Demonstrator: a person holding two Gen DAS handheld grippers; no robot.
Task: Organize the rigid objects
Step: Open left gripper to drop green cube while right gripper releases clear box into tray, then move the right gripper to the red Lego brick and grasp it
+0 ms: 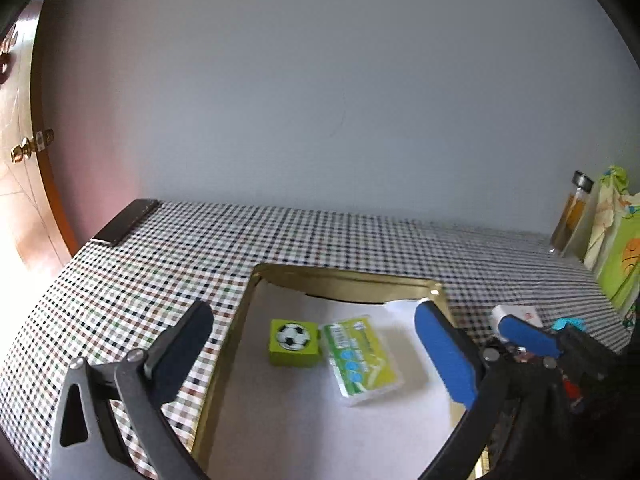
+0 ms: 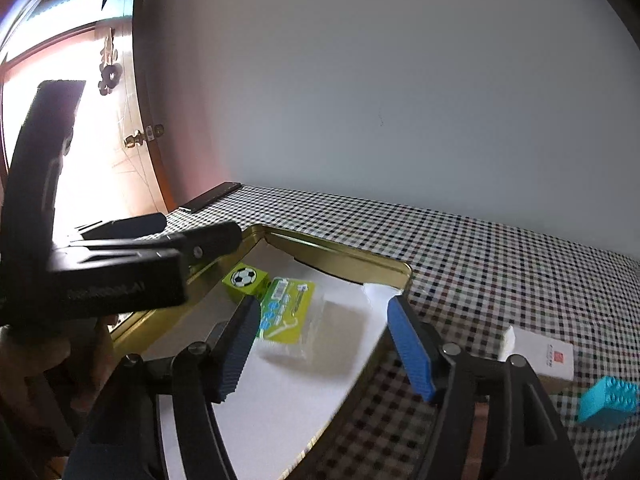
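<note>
A gold tin tray (image 1: 344,274) (image 2: 340,252) lined with white paper lies on the checkered table. Inside it sit a green cube with a football picture (image 1: 295,342) (image 2: 245,280) and, touching it, a clear packet with a green label (image 1: 362,360) (image 2: 290,314). My left gripper (image 1: 314,354) is open and empty above the tray's near left part. My right gripper (image 2: 324,348) is open and empty above the tray's right part; it also shows in the left wrist view (image 1: 486,354). A white box (image 2: 538,354) (image 1: 516,314) and a turquoise brick (image 2: 610,402) lie right of the tray.
A dark flat bar (image 1: 126,222) (image 2: 212,196) lies at the table's far left corner. A glass bottle with amber liquid (image 1: 570,216) and a green printed bag (image 1: 618,248) stand at the far right by the wall. A wooden door (image 2: 136,128) is left.
</note>
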